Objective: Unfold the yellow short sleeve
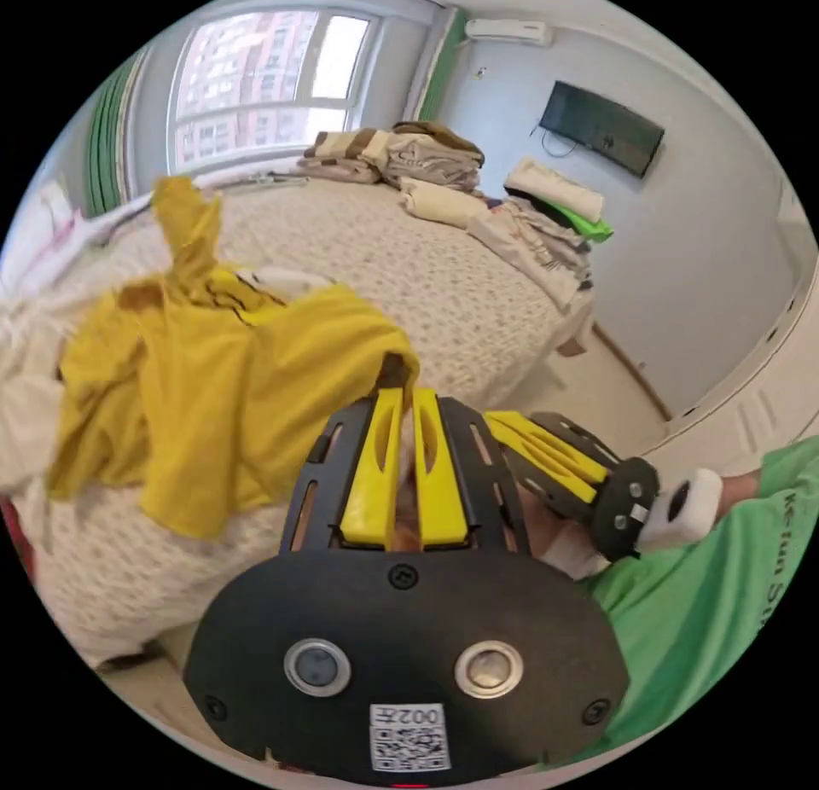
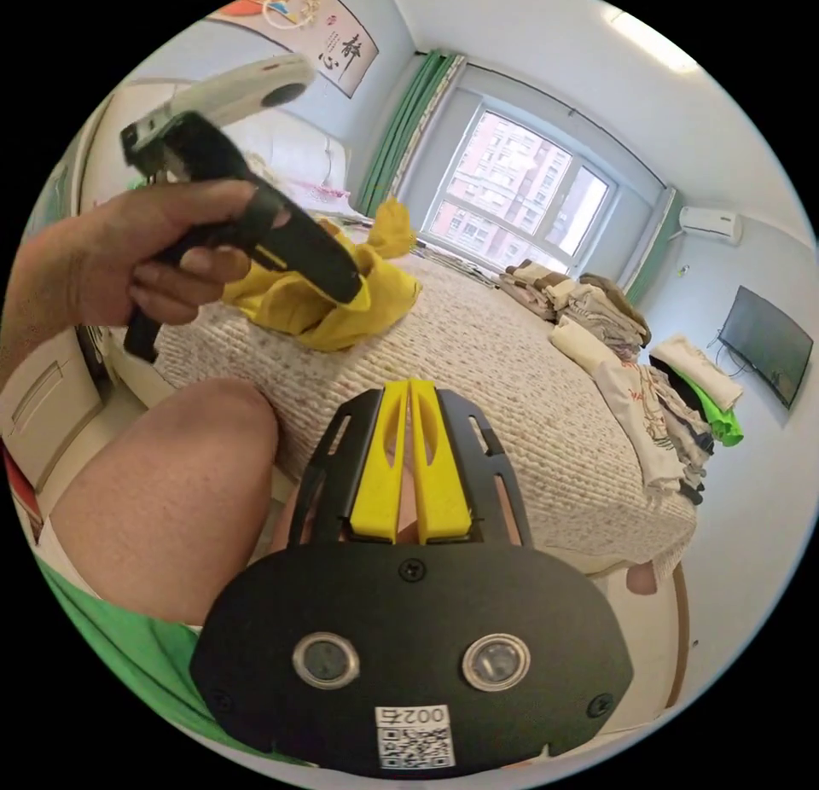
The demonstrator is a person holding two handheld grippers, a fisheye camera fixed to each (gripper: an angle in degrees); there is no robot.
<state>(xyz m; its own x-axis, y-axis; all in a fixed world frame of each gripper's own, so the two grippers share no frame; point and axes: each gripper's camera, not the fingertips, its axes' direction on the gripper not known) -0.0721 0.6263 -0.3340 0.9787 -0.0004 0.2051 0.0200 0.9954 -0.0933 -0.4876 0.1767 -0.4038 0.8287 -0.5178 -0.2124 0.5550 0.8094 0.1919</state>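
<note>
The yellow short sleeve shirt (image 1: 196, 372) lies crumpled on the bed, with one part raised. My left gripper (image 1: 408, 391) is shut on an edge of it and holds that edge slightly off the bedspread. In the right gripper view a hand holds this left gripper (image 2: 345, 285), its tip buried in the yellow shirt (image 2: 375, 299). My right gripper (image 2: 408, 387) is shut with nothing between its jaws and hovers near the bed's edge, well short of the shirt. It also appears beside the left one in the left gripper view (image 1: 503, 427).
The patterned bedspread (image 1: 444, 287) covers the bed. Piles of folded clothes (image 1: 426, 154) (image 2: 589, 304) lie along the far side. A dark screen (image 2: 763, 342) hangs on the wall. The person's knee (image 2: 171, 491) is against the bed's near edge. Light clothes (image 1: 26, 380) lie at the left.
</note>
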